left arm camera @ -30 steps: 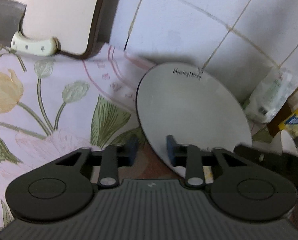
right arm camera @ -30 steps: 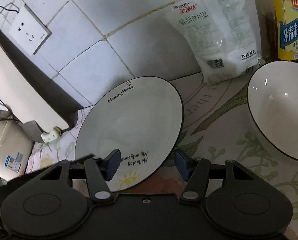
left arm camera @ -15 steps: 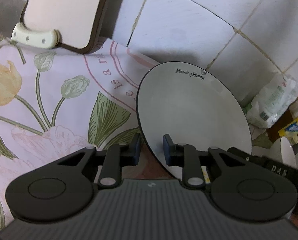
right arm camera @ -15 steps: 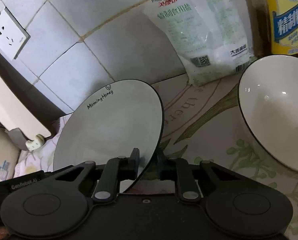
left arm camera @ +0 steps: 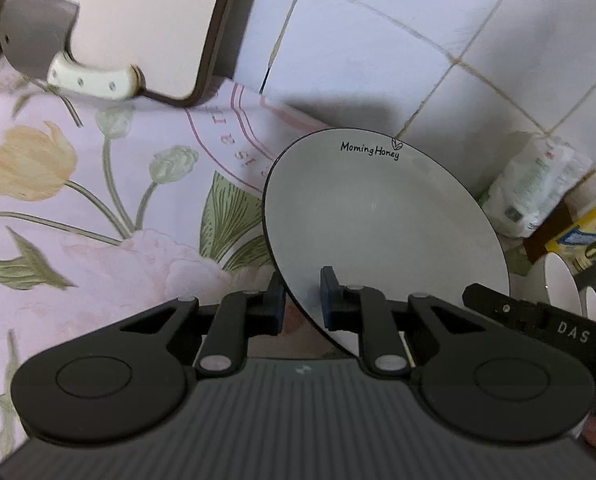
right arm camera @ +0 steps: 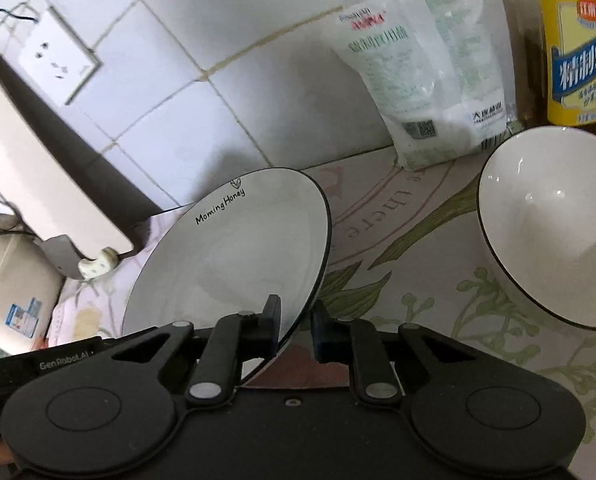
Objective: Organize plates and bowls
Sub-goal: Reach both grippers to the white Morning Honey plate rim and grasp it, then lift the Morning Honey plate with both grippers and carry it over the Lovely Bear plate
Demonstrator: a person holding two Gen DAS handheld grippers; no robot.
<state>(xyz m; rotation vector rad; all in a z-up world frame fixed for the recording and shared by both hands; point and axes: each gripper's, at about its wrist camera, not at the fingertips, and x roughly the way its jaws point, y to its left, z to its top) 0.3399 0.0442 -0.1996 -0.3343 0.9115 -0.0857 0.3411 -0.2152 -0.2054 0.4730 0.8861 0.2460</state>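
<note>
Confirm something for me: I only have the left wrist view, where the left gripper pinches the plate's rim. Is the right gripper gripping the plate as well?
Observer: Yes. In the right wrist view the right gripper is shut on the near rim of the plate.
Operator: The bowl is just a sliver at my edge. Is anything in it?
Observer: No. The bowl stands upright on the cloth, to the right of the plate, and it is empty.
Operator: What's behind it?
Observer: A yellow-labelled bottle. Beside it, a white bag leans on the tiled wall.
</note>
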